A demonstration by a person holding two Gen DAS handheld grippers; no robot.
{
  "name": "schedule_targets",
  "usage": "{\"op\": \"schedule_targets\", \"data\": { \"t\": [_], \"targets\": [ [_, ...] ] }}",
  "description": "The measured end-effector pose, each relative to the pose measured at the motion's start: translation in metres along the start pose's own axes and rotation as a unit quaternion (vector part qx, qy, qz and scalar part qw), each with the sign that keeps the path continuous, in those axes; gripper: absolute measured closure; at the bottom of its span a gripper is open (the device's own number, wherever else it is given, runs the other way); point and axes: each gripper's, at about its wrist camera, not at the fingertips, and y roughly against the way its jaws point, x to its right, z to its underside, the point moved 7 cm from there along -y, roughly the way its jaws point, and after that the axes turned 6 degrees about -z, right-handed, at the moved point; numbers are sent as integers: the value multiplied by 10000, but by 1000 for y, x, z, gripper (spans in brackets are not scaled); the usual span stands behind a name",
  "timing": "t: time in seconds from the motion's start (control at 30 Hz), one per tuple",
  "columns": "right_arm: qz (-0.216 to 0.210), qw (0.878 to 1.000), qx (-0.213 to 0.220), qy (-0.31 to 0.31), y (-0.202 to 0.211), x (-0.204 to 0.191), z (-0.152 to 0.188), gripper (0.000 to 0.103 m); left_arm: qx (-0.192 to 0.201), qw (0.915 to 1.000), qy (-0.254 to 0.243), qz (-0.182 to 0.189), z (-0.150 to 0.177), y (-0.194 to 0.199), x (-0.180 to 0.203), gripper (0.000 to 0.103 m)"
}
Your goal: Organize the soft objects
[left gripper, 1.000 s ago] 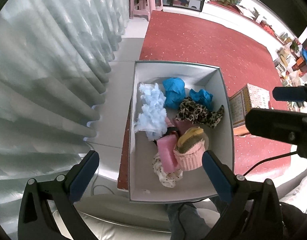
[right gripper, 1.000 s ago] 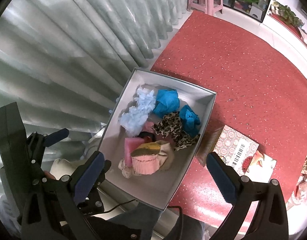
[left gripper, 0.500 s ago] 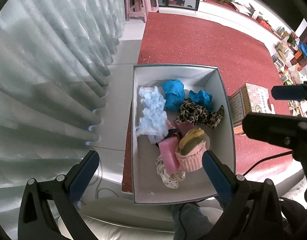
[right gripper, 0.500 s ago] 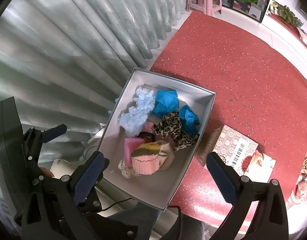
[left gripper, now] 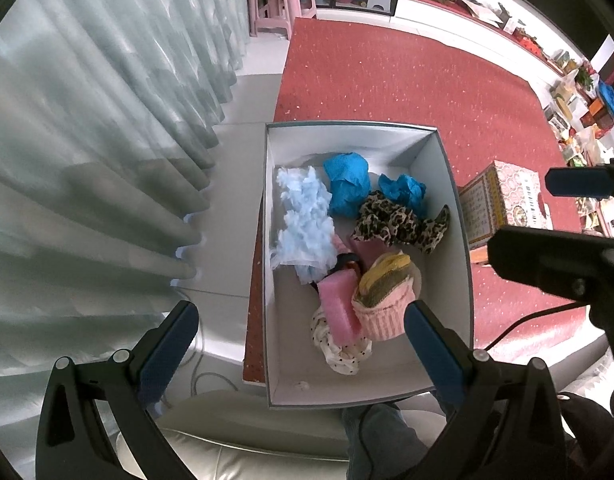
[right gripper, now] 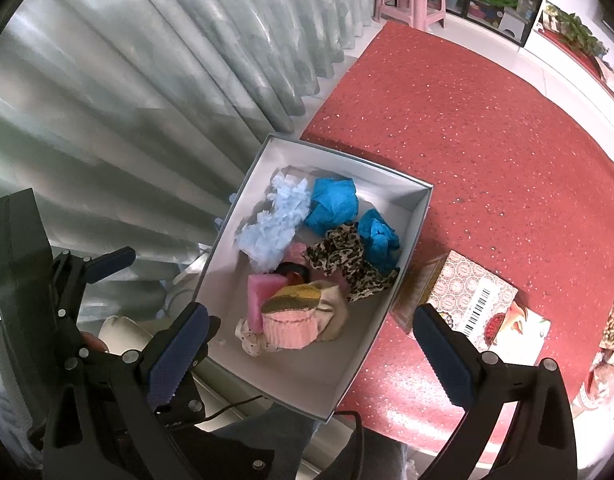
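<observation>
A pale curtain (left gripper: 87, 152) hangs in folds along the left side, and a red surface (left gripper: 387, 80) with small light speckles spreads beside it. A white box (left gripper: 459, 208) stands open at the surface's near left corner, its left wall along the surface's left edge and its near end reaching past the near edge, above a person's knee in jeans (left gripper: 379, 432).

The soft things all lie inside the box. A pale blue fluffy piece (left gripper: 305, 216) runs along the left wall. Two bright blue crumpled cloths (left gripper: 347, 180) sit toward the far end, one just beside the other. A leopard-print cloth (left gripper: 395, 220) stretches toward the right wall, touching the right-hand blue cloth. Nearer, a pink knitted hat (left gripper: 383, 312) with a yellow and olive top leans against a pink sponge-like block (left gripper: 339, 308). A white cloth with dark dots (left gripper: 339, 356) lies under them, nearest the box's near end. A small dark item by the block is too hidden to identify.

A patterned carton (right gripper: 471, 296) with a barcode lies on the surface just beside the box's right wall.

The left gripper (left gripper: 299, 340) is spread wide and holds nothing, above the near end of the box. The right gripper (right gripper: 307, 348) is likewise spread wide and empty, over the same end.
</observation>
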Motion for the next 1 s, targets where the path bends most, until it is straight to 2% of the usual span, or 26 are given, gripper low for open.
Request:
{"op": "schedule_targets", "data": {
  "t": [0.43,0.87,1.0],
  "targets": [
    [235,9996,-39,152,-6,-2,1,0,-124,9999,-60,34,3,-9,-1,0],
    [352,9990,-227,123,-15,3,10,0,-417,9991,-82,50,9,-27,0,1],
    [328,9989,-259,229,-18,1,8,0,-240,9997,79,0,5,-27,-4,1]
  ]
}}
